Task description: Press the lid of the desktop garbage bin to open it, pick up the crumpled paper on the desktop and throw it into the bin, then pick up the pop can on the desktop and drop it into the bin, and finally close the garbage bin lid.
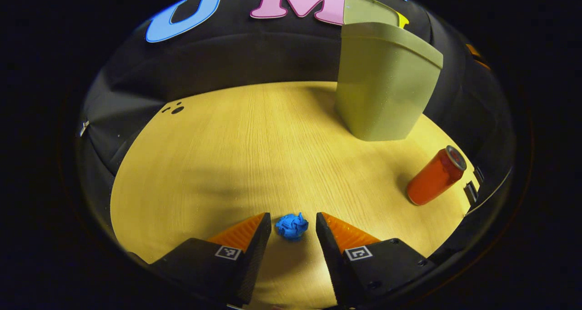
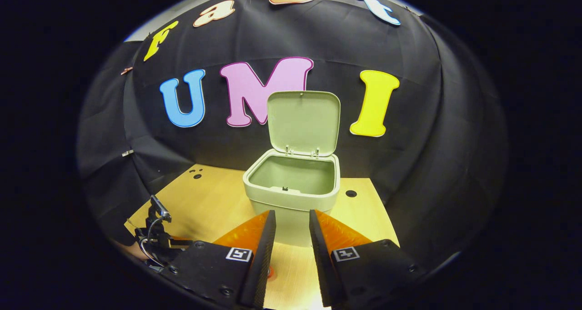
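Note:
In the left gripper view, a small blue crumpled paper (image 1: 291,226) lies on the wooden desktop (image 1: 236,155) right between the tips of my open left gripper (image 1: 293,224); neither finger touches it. A red pop can (image 1: 435,176) stands tilted by the lens at the right, in front of the pale green bin (image 1: 386,87). In the right gripper view, the bin (image 2: 293,187) stands with its lid (image 2: 303,122) swung up and its inside bare. My right gripper (image 2: 292,223) hovers open above and in front of it, holding nothing. A bit of the red can (image 2: 270,272) peeks between its fingers.
The left gripper's body and cable (image 2: 157,237) sit low at the left of the right gripper view. Small dark holes (image 1: 175,109) mark the desktop's far left corner, and another hole (image 2: 350,193) lies right of the bin. The black cloth wall closes the back and sides.

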Demonstrator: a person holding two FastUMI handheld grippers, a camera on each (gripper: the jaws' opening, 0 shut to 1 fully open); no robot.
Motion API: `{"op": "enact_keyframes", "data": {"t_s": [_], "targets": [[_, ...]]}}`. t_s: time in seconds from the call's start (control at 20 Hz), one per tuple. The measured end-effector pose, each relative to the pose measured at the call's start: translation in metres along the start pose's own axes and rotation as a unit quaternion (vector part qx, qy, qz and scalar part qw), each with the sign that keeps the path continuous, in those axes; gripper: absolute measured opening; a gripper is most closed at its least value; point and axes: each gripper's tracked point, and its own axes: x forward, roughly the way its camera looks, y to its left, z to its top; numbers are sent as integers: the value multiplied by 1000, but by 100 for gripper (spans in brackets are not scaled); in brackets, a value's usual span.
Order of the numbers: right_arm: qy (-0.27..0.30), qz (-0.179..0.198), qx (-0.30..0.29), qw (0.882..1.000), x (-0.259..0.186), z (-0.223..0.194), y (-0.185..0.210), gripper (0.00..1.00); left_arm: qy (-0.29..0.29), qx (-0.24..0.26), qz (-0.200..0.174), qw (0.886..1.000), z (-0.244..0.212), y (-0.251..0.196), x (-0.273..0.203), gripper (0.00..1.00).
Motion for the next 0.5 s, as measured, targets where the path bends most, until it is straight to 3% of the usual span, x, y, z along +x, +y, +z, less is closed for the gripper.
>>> {"op": "enact_keyframes", "data": {"t_s": [0.05,0.1,0.35,0.5], "targets": [[0,-2,-1,1000,-2,1,-2,49,6,-1,0,1000,-4,-1,2,63],[0,-4,-2,1000,-3,0,-4,49,10,-1,2,1000,-7,-1,6,66],[15,-11,-3,1000,-7,-12,-9,49,13,-7,-1,1000,-12,1,14,42],[27,-11,1,1000,-9,-21,-10,49,6,-4,-4,1000,-5,3,12,41]]}}
